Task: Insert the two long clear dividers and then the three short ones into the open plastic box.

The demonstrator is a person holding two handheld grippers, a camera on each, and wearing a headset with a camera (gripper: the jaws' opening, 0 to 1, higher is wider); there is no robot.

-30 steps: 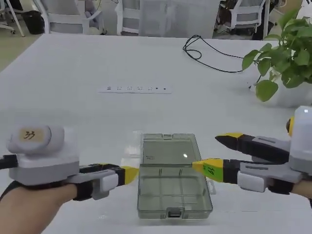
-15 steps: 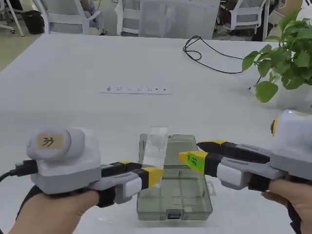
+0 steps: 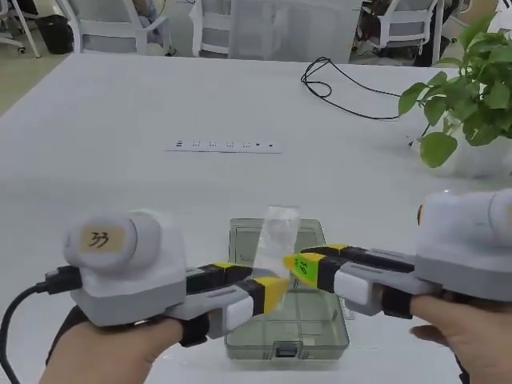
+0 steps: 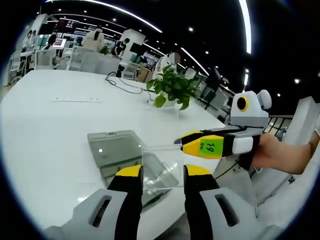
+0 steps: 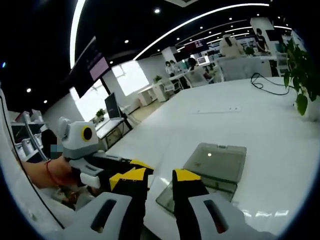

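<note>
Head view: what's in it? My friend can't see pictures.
The left gripper holds a clear divider up over an open plastic box on a white table. The right gripper is close beside it. A plant stands far right.

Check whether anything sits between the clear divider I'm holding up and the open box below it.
Nothing visible does. The clear divider, held in the left gripper, hangs over the open box; the right gripper is beside it.
</note>
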